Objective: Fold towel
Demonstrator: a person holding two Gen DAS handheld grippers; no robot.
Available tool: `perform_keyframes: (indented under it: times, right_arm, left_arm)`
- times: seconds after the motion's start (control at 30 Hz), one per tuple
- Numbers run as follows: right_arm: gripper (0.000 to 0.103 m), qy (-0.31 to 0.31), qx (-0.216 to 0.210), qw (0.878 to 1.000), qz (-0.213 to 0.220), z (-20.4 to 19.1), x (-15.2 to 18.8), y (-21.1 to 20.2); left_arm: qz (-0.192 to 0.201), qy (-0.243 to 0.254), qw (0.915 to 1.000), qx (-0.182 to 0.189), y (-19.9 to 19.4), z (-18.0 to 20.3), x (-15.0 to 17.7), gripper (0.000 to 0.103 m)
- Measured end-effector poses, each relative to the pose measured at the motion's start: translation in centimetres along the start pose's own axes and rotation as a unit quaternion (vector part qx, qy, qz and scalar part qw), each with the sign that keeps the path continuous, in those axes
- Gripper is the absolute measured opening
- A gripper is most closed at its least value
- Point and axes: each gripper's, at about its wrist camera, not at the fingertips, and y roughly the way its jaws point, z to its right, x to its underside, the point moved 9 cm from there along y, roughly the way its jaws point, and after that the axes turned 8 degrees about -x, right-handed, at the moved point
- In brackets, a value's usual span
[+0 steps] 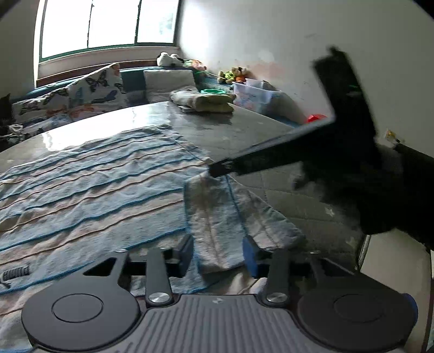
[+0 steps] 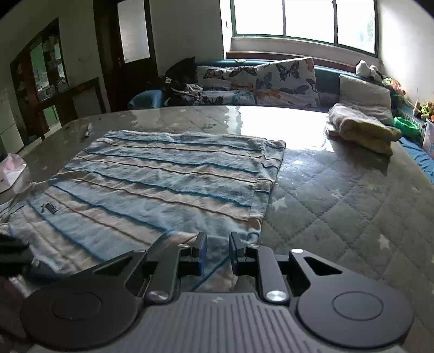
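here, nearest the left camera, the left gripper (image 1: 220, 254) has its fingers set apart with a lifted flap of the striped towel (image 1: 89, 190) passing between them; whether the pads actually press the cloth i cannot tell. in the right wrist view, the right gripper (image 2: 217, 251) sits low at the towel's near edge, fingers parted, cloth and a blue hem line in the gap, no clear pinch seen. from the left wrist view the right gripper's fingertips touch the raised towel corner, and the flap hangs from there toward the left gripper.

the towel, blue and beige stripes, lies mostly flat across the near and left part of the quilted tabletop (image 2: 339, 206), its right edge well short of the tabletop's right edge.

farther on, a folded pile of cloth (image 2: 363, 130) rests by the far right corner. a small pen-like object (image 2: 88, 130) lies near the far left edge.

beyond the tabletop, butterfly cushions (image 2: 284, 81) line a bench under the window (image 2: 303, 19).
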Motion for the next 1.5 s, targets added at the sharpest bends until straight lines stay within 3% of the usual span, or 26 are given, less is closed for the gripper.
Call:
perform_keyframes:
  times: [0.17, 0.37, 0.57, 0.8, 0.93, 1.0, 1.17, 1.3, 1.4, 1.5]
  right_arm:
    - [0.016, -0.011, 0.001, 1.0, -0.007, -0.2, 0.3, 1.3]
    - [0.016, -0.04, -0.004, 0.999, -0.01, -1.3, 0.6, -0.7]
    - [0.016, -0.077, -0.024, 0.996, -0.028, -3.9, 3.8, -3.6]
    - [0.016, -0.076, -0.021, 0.996, -0.042, -4.5, 7.5, -6.1]
    - [0.016, -0.085, -0.016, 0.995, -0.044, -4.7, 7.2, -6.7]
    - [0.016, -0.088, -0.02, 0.995, -0.034, -4.9, 6.4, -6.5]
    - [0.017, -0.096, -0.036, 0.995, -0.014, -6.0, 4.0, -4.6]
    - [0.017, -0.109, -0.058, 0.992, -0.023, -7.7, 3.6, -2.2]
    - [0.017, -0.119, -0.061, 0.99, -0.043, -8.3, 4.3, -1.0]
    - [0.017, -0.119, -0.061, 0.99, -0.044, -8.3, 4.3, -1.2]
  left_arm:
    - [-0.013, 0.011, 0.9999, 0.0, 1.1, 0.2, 0.8, 0.034]
    - [-0.005, 0.008, 0.9999, -0.003, 0.4, -0.2, 0.7, 0.034]
    - [-0.012, 0.006, 0.9999, -0.009, 0.5, -0.4, 1.3, 0.034]
    - [-0.014, 0.009, 0.9998, -0.009, 0.2, -0.3, 1.8, 0.034]
    - [-0.01, 0.002, 0.9998, -0.014, -0.6, -0.6, 1.8, 0.035]
    - [-0.007, -0.004, 0.9998, -0.02, -1.1, -1.0, 1.9, 0.041]
    - [0.001, -0.035, 0.9977, -0.058, -3.1, -3.8, 2.3, 0.045]
    - [0.002, -0.076, 0.9912, -0.108, -5.0, -7.6, 3.2, 0.046]
    - [0.002, -0.112, 0.9813, -0.157, -6.7, -11.1, 4.3, 0.047]
    - [0.004, -0.157, 0.9651, -0.209, -8.9, -15.1, 5.7, 0.047]
